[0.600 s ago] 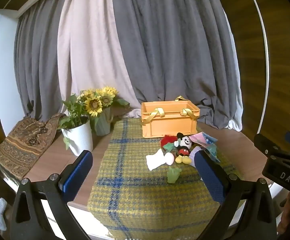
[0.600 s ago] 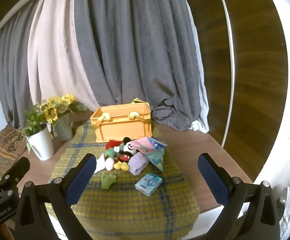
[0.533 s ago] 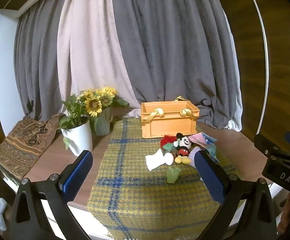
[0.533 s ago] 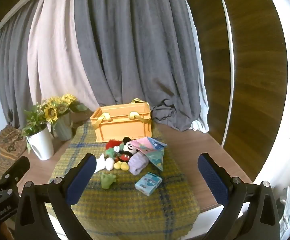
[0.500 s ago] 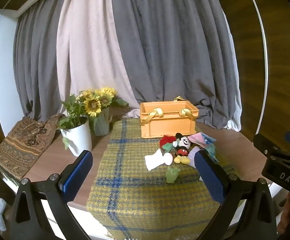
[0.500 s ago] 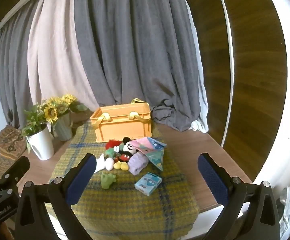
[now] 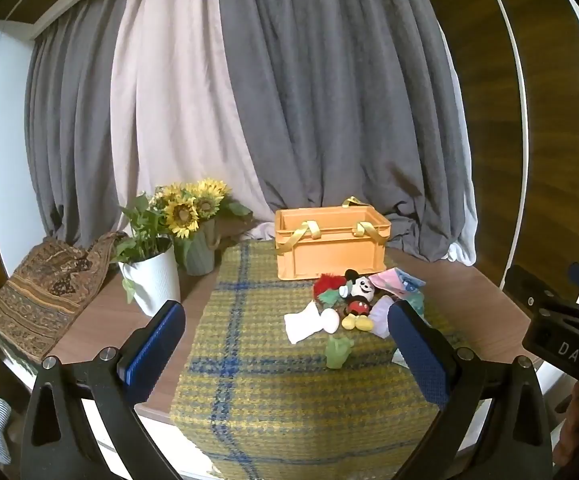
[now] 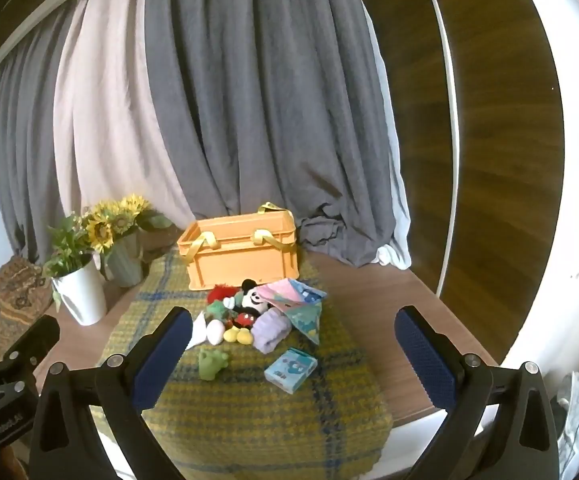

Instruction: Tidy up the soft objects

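Observation:
An orange crate (image 7: 331, 244) (image 8: 243, 254) with yellow strap handles stands at the far end of a yellow-and-blue plaid cloth (image 7: 281, 392) (image 8: 249, 408). In front of it lies a pile of soft things: a mouse plush (image 7: 357, 298) (image 8: 249, 306), a red plush (image 7: 325, 283), a white cloth (image 7: 303, 323), a lilac rolled towel (image 8: 271, 330), a pastel cloth (image 8: 295, 298), a green toy (image 7: 338, 353) (image 8: 210, 364) and a blue tissue pack (image 8: 290, 369). My left gripper (image 7: 287, 354) and right gripper (image 8: 289, 356) both stand open with nothing between their fingers, well short of the pile.
A white pot of greenery (image 7: 151, 276) and a grey vase of sunflowers (image 7: 199, 248) stand left of the cloth. A patterned brown fabric (image 7: 45, 284) drapes at the far left. Grey and pale curtains hang behind the wooden table (image 8: 373, 300). A wood-panelled wall rises on the right.

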`<state>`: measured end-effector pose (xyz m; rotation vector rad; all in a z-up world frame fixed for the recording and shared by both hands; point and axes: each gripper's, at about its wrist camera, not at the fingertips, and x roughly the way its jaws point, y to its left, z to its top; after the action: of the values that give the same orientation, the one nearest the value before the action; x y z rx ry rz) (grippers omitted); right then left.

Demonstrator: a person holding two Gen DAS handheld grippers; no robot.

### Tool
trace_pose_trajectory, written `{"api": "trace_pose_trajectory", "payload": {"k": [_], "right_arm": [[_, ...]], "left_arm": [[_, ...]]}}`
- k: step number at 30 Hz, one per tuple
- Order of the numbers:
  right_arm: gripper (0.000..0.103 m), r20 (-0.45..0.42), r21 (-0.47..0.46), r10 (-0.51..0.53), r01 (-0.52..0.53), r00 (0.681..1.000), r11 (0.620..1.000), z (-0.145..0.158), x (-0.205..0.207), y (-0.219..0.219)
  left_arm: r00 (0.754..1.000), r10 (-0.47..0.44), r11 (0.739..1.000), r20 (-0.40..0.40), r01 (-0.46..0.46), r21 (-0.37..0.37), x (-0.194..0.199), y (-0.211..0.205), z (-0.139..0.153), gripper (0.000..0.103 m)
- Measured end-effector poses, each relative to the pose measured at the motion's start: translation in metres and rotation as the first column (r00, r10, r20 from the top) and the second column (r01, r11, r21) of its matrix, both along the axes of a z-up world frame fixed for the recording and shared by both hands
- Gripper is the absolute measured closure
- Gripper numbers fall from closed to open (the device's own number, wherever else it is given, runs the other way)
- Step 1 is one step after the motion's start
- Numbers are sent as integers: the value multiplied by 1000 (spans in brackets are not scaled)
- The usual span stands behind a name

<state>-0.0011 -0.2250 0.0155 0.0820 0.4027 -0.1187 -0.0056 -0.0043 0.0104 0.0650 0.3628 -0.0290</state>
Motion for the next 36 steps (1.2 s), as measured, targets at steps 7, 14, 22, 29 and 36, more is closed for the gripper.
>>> {"api": "trace_pose_trajectory", "payload": {"k": [7,14,22,29,36], "right_arm": [[0,4,-1,1,-1,1000,1000,2,-2,0],[0,5,-1,-1,1,1000,1000,2,-3,0],[0,7,-1,-4,4,1000,1000,6,-1,-2],[0,11,-4,-9,9,1000,1000,7,-1,-2],[0,14,-5,-8,8,1000,1000,8,-1,-4]], "left_arm": [[1000,0,1000,-2,0,-1,0,-2,3,0],[1000,-2,1000,2,2,-4,-1,-1,2,0],[1000,-5,1000,1,5,-4,0,0,3,0],[1000,-3,1000,2,3,-3,-1,-2,3,0],[1000,-4,1000,4,4,-5,0,-2,4,0]]}}
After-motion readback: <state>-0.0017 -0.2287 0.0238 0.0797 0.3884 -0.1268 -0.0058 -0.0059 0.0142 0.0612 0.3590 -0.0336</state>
